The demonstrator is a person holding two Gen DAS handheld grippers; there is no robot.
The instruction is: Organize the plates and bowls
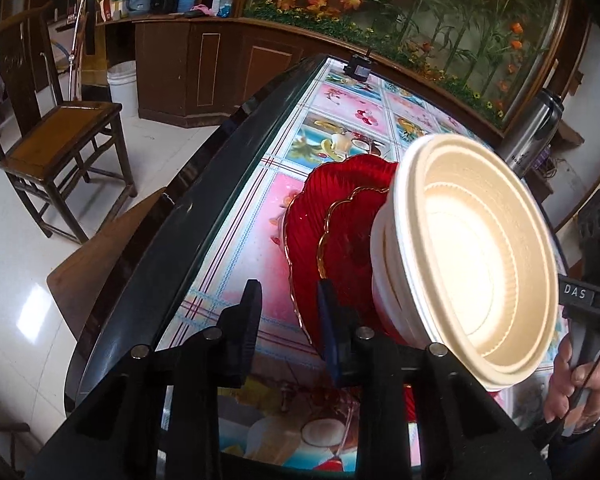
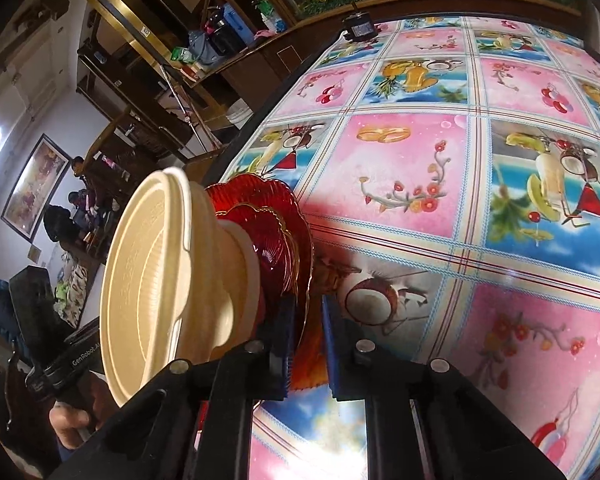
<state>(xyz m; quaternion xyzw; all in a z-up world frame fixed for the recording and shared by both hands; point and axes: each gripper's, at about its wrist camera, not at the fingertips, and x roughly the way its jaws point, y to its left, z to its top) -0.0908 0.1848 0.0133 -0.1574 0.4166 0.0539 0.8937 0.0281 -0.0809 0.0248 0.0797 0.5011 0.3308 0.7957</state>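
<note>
Two red glass plates, a large one (image 1: 319, 196) under a smaller gold-rimmed one (image 1: 347, 236), carry stacked cream bowls (image 1: 475, 264). The stack stands on the table with the fruit-print cloth (image 1: 268, 208). My left gripper (image 1: 288, 300) is open, its fingers just left of the large plate's rim, the right finger (image 1: 325, 308) close to that rim. In the right wrist view my right gripper (image 2: 305, 320) has its fingers either side of the large red plate's rim (image 2: 303, 240), with a gap showing; the bowls (image 2: 160, 280) sit to the left.
The dark table edge (image 1: 172, 240) runs along the left. A wooden chair (image 1: 60, 140) and a white bucket (image 1: 122, 84) stand on the floor beyond. A steel thermos (image 1: 535, 132) stands at the far right. A small black device (image 2: 359, 28) sits at the table's far edge.
</note>
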